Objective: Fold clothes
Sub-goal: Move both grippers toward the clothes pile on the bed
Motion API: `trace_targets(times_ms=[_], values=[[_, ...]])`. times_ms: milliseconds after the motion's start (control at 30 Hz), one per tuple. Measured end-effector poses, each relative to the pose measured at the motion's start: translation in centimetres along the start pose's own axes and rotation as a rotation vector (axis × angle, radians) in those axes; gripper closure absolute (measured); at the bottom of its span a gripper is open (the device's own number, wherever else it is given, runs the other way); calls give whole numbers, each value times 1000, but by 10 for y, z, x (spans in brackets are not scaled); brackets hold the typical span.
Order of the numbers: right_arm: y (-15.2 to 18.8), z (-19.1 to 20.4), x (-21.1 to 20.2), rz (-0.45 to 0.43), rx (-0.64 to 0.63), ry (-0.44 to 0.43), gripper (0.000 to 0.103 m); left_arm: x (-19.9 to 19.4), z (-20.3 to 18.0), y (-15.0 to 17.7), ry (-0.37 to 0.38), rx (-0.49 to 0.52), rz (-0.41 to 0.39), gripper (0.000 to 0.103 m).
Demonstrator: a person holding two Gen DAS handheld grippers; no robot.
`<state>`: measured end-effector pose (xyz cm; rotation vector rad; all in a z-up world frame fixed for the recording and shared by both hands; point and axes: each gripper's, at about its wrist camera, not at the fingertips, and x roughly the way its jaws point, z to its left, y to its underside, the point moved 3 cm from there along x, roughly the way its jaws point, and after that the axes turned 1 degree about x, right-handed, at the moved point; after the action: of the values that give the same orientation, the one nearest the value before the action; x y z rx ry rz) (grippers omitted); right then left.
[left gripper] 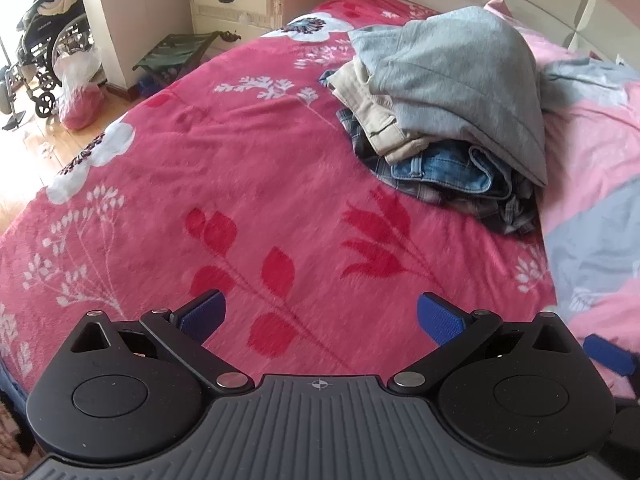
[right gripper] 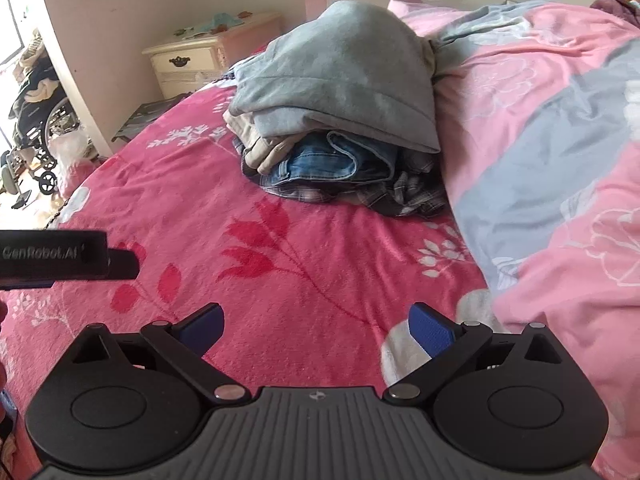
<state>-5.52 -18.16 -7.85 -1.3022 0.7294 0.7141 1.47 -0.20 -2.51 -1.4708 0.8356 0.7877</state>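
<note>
Clothes in a soft pile (left gripper: 440, 120), grey sweater on top, lay ahead and rightward of both hand-held grippers, left (left gripper: 320, 316) and right (right gripper: 316, 328), fingers apart, empty.

We hold our left gripper (left gripper: 320, 316) with jaws spread wide and empty; our right gripper (right gripper: 318, 326) is likewise wide apart, gripping nothing, just right of the left

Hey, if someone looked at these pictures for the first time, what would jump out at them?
The bright red floral blanket covering the bed, and on it the pile of clothes, topped by a grey garment over jeans, lying against a pink and grey duvet. Up close, both grippers' blue-padded jaws stand open and empty.
</note>
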Motion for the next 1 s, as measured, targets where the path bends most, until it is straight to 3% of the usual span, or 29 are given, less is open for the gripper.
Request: trace_targets(times_ms=[233, 400, 500, 767, 1000], values=[[-11, 3, -6, -14, -9, 32, 2, -14, -8, 3, -9, -17, -44, 0], [-4, -2, -29, -74, -2, 45, 2, -28, 3, -7, 33, -81, -69, 0], [-5, -6, -37, -90, -5, 58, 2, -35, -1, -12, 28, -80, -111, 0], [-9, -20, -48, -114, 31, 88, 2, -45, -17, -20, 89, -68, -117, 0], [-11, -22, -50, -120, 42, 94, 2, -39, -20, -16, 7, -31, -105, 0]])
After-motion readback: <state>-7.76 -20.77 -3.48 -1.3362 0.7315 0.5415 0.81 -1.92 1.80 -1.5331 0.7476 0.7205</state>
